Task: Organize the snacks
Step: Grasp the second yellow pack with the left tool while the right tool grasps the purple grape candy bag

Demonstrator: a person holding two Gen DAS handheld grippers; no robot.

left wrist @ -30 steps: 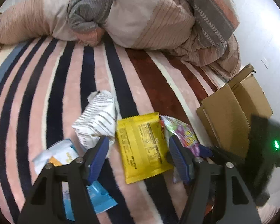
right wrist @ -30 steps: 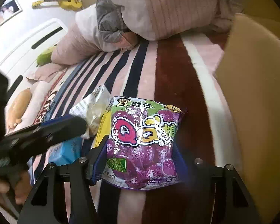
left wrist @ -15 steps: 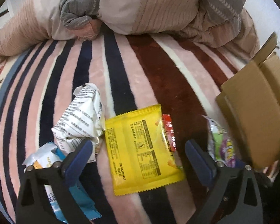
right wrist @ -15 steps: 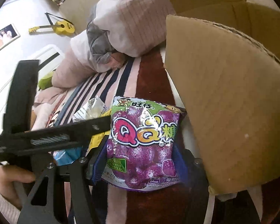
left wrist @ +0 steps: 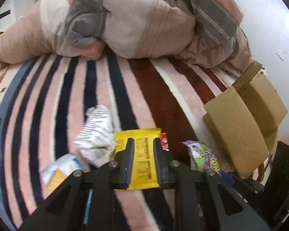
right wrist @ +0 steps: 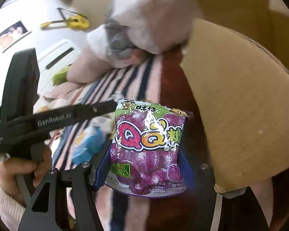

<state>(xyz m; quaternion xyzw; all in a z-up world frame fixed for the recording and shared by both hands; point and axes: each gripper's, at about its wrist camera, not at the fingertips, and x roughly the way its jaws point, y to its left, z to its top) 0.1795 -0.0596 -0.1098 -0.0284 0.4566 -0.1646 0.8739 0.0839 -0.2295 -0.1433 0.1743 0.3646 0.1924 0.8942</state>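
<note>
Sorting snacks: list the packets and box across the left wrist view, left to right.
Blue packet → white packet → yellow packet → purple packet → box.

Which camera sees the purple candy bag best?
The right wrist view: the purple candy bag fills its middle, front label readable, held in the right tool. The left wrist view shows only its crumpled top edge.

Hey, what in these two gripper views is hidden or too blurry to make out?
- Inside of the cardboard box: its own flaps hide it in both views.
- Red packet, left view: mostly under the yellow packet.
- Blue packet, right view: motion-blurred, label unreadable.
- Left gripper: whether its fingers actually pinch the yellow packet is unclear.
</note>
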